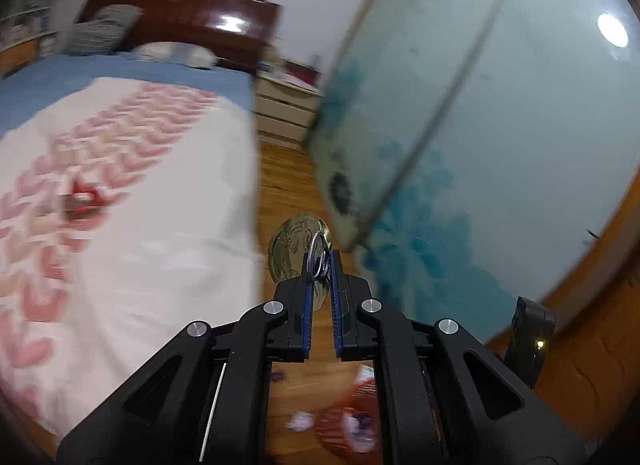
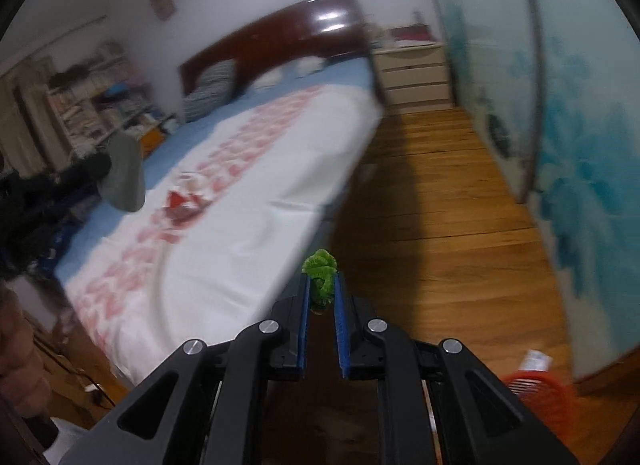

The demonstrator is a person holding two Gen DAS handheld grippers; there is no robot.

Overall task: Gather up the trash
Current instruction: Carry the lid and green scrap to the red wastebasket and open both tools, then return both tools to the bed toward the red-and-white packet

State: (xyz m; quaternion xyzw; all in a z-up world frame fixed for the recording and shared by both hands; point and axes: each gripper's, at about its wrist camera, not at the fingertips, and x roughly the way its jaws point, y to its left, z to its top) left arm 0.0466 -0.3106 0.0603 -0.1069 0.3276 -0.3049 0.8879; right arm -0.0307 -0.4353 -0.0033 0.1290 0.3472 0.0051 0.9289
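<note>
Bedspread point(image 1: 132, 185), white with pink chevrons, fills the left half of the left wrist view, with a small red wrapper point(image 1: 82, 201) lying on it at mid left. The left hand-held gripper point(image 1: 320, 265) rises from the bottom centre, tilted downward over the wooden floor point(image 1: 288, 169), its blue-padded jaws clenched on a metal ring point(image 1: 318, 255) attached to a round gold-coloured lid point(image 1: 294, 249) that sticks out past the fingertips. Below the jaws, at the bottom centre, a red basket point(image 1: 352, 421) sits on the floor with a crumpled white scrap point(image 1: 300, 421) just beside it on its left. A frosted sliding door point(image 1: 500, 125) with blue flower print takes the right half.

In the right wrist view, a sleeve point(image 2: 20, 365) shows at the lower left edge, and the other gripper's dark body with a grey-green end juts in at mid left over the bed point(image 2: 224, 201). The same red wrapper point(image 2: 180, 205) lies on the bedspread left of centre. The right hand-held gripper point(image 2: 322, 285) points down from the bottom centre, jaws closed on a crumpled green scrap point(image 2: 320, 273) that bulges above the tips. A dark shadow crosses the floor beyond it. The red basket point(image 2: 536, 389) sits at the lower right, against the blue-printed door point(image 2: 580, 165), with a white packet point(image 2: 536, 361) sticking out of it
</note>
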